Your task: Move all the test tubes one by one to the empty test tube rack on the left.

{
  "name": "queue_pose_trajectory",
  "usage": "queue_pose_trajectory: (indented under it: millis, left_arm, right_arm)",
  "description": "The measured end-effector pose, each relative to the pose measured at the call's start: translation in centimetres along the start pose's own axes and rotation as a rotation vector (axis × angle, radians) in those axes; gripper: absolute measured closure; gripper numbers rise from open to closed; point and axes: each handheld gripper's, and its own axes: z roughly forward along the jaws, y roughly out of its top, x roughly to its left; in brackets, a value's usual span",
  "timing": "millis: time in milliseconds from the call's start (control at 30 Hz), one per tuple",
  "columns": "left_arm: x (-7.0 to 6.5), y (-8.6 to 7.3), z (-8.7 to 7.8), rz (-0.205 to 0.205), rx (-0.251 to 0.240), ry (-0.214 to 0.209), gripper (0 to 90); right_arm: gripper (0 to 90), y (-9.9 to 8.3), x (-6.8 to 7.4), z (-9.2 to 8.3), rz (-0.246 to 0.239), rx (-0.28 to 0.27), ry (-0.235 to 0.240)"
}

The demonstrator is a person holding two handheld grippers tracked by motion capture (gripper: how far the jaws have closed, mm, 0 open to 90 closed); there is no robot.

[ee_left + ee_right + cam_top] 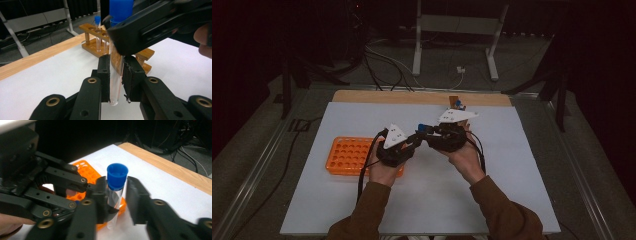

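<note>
A clear test tube (115,82) with a blue cap (117,176) stands upright in the air between both grippers, above the middle of the white table sheet (437,195). My left gripper (116,75) is shut on its lower glass body, with both pads pressed against it. My right gripper (116,192) straddles the tube just under the cap; its left jaw lies beside the glass and a gap shows at its right jaw, so it is open. In the high view the left gripper (416,138) and the right gripper (428,133) meet tip to tip at the blue cap (422,127).
An orange tube rack (344,155) with several empty holes lies to the left, partly under the left hand. A wooden rack (100,47) holding a blue-capped tube (97,32) stands at the far edge, by the bare wooden strip (387,96). Table frames and cables lie beyond.
</note>
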Motion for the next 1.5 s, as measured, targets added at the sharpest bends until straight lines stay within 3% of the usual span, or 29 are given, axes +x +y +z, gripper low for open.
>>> queue_pose_trajectory:
  millis: [267, 400, 433, 767, 1167, 1500]
  left_arm:
    - [0.9, 0.0, -0.2, -0.035, -0.008, 0.032, 78.4]
    - [1.2, 0.0, -0.3, -0.047, -0.012, 0.040, 78.4]
    - [1.3, 0.0, -0.4, -0.050, -0.014, 0.040, 78.4]
    - [2.2, -0.3, -1.2, -0.079, -0.034, 0.052, 78.4]
    - [3.7, -2.0, -3.4, -0.139, -0.055, 0.081, 78.4]
    - [4.3, -3.3, -4.6, -0.164, -0.060, 0.091, 78.4]
  right_arm:
    - [39.2, -0.2, -1.1, -1.1, 0.032, -0.033, -0.015]
    - [26.2, -0.6, -1.5, -1.6, 0.025, -0.035, -0.056]
    - [19.9, -0.8, -1.6, -1.6, 0.014, -0.032, -0.088]
    - [4.9, -2.0, -2.6, -2.1, 0.025, -0.025, -0.152]
    - [0.0, -3.8, -3.7, -3.3, 0.040, -0.017, -0.181]
    - [0.0, -5.1, -4.3, -4.5, 0.061, -0.019, -0.201]
